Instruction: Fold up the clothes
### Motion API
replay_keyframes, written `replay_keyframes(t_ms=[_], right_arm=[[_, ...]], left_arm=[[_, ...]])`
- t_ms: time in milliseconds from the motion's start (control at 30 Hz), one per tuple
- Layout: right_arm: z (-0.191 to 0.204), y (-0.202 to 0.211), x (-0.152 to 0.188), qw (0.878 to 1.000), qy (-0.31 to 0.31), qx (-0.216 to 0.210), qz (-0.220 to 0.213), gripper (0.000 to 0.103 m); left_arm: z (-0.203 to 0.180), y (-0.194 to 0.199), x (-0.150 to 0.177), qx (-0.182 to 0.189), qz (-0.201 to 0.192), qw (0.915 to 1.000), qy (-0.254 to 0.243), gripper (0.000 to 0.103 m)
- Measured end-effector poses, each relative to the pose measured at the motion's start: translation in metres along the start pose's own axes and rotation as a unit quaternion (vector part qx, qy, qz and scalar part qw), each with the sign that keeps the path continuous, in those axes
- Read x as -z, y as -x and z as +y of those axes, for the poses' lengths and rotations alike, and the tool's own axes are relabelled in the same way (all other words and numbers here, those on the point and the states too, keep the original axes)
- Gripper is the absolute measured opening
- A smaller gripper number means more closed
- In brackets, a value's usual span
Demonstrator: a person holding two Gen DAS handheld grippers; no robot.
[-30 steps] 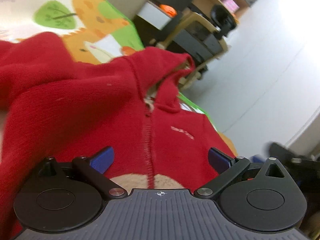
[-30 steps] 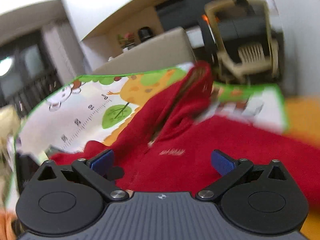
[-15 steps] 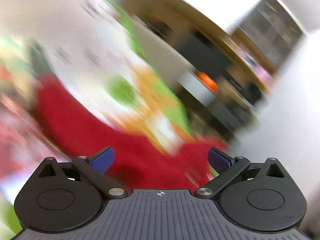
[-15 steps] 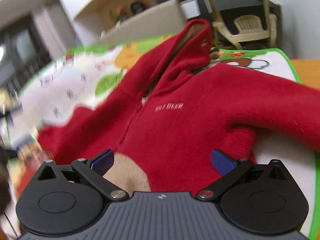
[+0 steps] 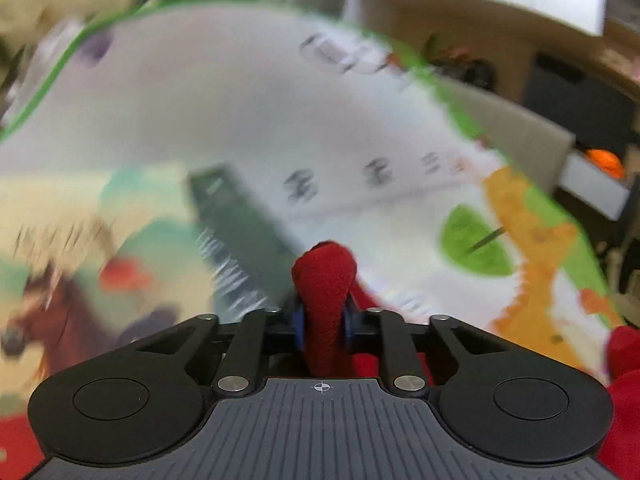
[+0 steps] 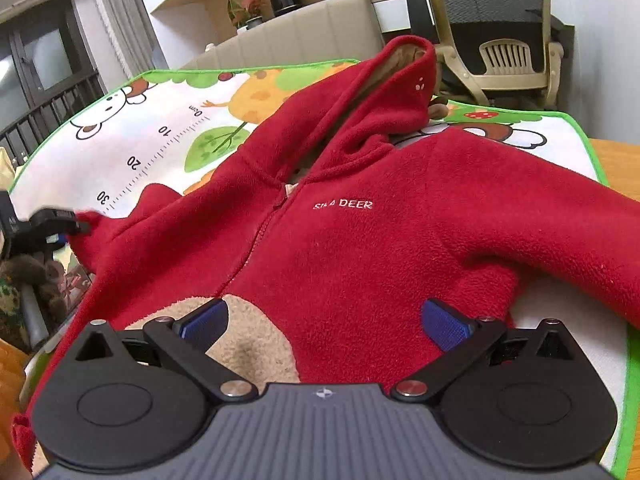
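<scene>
Left gripper (image 5: 322,322) has its jaws clamped on a thin bunch of the red fleece hoodie's (image 6: 360,216) sleeve cuff (image 5: 324,276), and that small bite could slip free under a pull. The hoodie lies spread face-up on the printed play mat (image 6: 160,128), reading "DEER" on the chest beside ruler marks 0cm, 10, 20, 30. Right gripper (image 6: 324,326) hovers over the hem, jaws apart.

The red fleece hoodie (image 6: 360,240) lies front side up on the printed mat, with the zipper closed and small white letters on the chest. The hood stands up a little and shows a beige lining. A beige patch sits on the lower front. One sleeve stretches out to the right; the other sleeve's end (image 5: 324,292) is bunched and lifted.
</scene>
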State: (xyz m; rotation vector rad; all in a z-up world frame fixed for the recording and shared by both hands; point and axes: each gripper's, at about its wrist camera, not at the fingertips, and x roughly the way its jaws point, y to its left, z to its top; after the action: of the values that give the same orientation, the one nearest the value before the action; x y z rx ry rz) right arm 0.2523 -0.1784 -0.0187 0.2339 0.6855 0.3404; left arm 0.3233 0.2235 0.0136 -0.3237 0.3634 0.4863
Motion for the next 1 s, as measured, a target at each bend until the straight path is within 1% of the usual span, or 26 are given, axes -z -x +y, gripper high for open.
replay_keyframes(t_ms=[67,100,167,200,233,267,333,367,400,433,467,500,533,567,600,633,667,700,733,767,800,867,900,933,967,1000], right_arm=[[-0.004,0.002,0.000,1.000,-0.012,-0.008,-0.007,0.103],[-0.006,0.003,0.000,1.000,-0.020,-0.013,-0.012,0.103],[-0.011,0.006,0.000,0.999,-0.035,-0.023,-0.021,0.103],[-0.013,0.007,0.000,0.998,-0.042,-0.027,-0.026,0.103],[-0.016,0.011,-0.002,0.998,-0.053,-0.026,-0.035,0.103],[-0.019,0.014,-0.003,0.997,-0.063,-0.024,-0.043,0.103],[-0.024,0.024,-0.008,0.995,-0.069,-0.008,-0.065,0.103],[-0.026,0.029,-0.012,0.995,-0.064,0.006,-0.076,0.103],[-0.027,0.034,-0.016,0.994,-0.060,0.020,-0.087,0.103],[-0.025,0.032,-0.020,0.995,-0.055,0.020,-0.087,0.103],[-0.023,0.031,-0.023,0.995,-0.051,0.020,-0.086,0.103],[-0.022,0.029,-0.026,0.995,-0.047,0.019,-0.085,0.103],[-0.020,0.028,-0.029,0.995,-0.043,0.019,-0.084,0.103],[-0.018,0.026,-0.033,0.996,-0.038,0.019,-0.083,0.103],[-0.016,0.025,-0.036,0.996,-0.034,0.018,-0.083,0.103],[-0.015,0.023,-0.039,0.996,-0.030,0.018,-0.082,0.103],[-0.013,0.022,-0.042,0.996,-0.026,0.018,-0.081,0.103],[-0.011,0.020,-0.046,0.996,-0.021,0.017,-0.080,0.103],[-0.009,0.019,-0.049,0.997,-0.017,0.017,-0.079,0.102],[-0.008,0.017,-0.052,0.997,-0.013,0.017,-0.079,0.100],[-0.005,0.003,-0.053,0.998,-0.021,0.006,-0.057,0.096],[0.002,-0.025,-0.054,0.999,-0.037,-0.015,-0.015,0.091],[0.003,-0.038,-0.053,0.999,-0.047,-0.018,0.003,0.086],[0.003,-0.050,-0.052,0.998,-0.058,-0.027,0.021,0.076],[0.005,-0.060,-0.049,0.996,-0.070,-0.043,0.036,0.069],[0.008,-0.064,-0.047,0.996,-0.071,-0.050,0.038,0.061]], left_arm=[[-0.025,0.020,-0.018,0.049,-0.042,0.9974,-0.032,0.017],[-0.038,0.032,-0.026,0.079,-0.061,0.9939,-0.046,0.017],[-0.067,0.056,-0.035,0.155,-0.077,0.9830,-0.061,0.017],[-0.082,0.067,-0.039,0.194,-0.084,0.9752,-0.067,0.016],[-0.096,0.075,-0.034,0.229,-0.076,0.9674,-0.076,0.016],[-0.110,0.081,-0.028,0.263,-0.065,0.9587,-0.086,0.016],[-0.138,0.093,-0.015,0.330,-0.042,0.9371,-0.105,0.017],[-0.149,0.092,-0.002,0.362,-0.006,0.9251,-0.114,0.018],[-0.160,0.088,0.012,0.393,0.038,0.9105,-0.124,0.022],[-0.171,0.085,0.026,0.422,0.081,0.8931,-0.133,0.032],[-0.178,0.081,0.041,0.446,0.131,0.8742,-0.142,0.038],[-0.179,0.081,0.051,0.456,0.155,0.8634,-0.151,0.049],[-0.178,0.082,0.058,0.463,0.171,0.8549,-0.160,0.055],[-0.177,0.083,0.066,0.470,0.187,0.8461,-0.169,0.056],[-0.171,0.086,0.065,0.473,0.185,0.8431,-0.176,0.061],[-0.165,0.090,0.062,0.476,0.178,0.8417,-0.181,0.070],[-0.156,0.095,0.056,0.478,0.163,0.8431,-0.186,0.076],[-0.149,0.101,0.050,0.476,0.142,0.8465,-0.193,0.084],[-0.141,0.106,0.044,0.472,0.119,0.8500,-0.201,0.089],[-0.135,0.112,0.039,0.462,0.089,0.8544,-0.221,0.091],[-0.135,0.120,0.038,0.448,0.066,0.8580,-0.242,0.094],[-0.134,0.122,0.038,0.413,0.043,0.8644,-0.284,0.094],[-0.132,0.118,0.039,0.396,0.046,0.8675,-0.298,0.094],[-0.130,0.111,0.042,0.383,0.058,0.8698,-0.306,0.094],[-0.128,0.105,0.044,0.373,0.073,0.8704,-0.313,0.094],[-0.128,0.098,0.050,0.366,0.084,0.8706,-0.319,0.094]])
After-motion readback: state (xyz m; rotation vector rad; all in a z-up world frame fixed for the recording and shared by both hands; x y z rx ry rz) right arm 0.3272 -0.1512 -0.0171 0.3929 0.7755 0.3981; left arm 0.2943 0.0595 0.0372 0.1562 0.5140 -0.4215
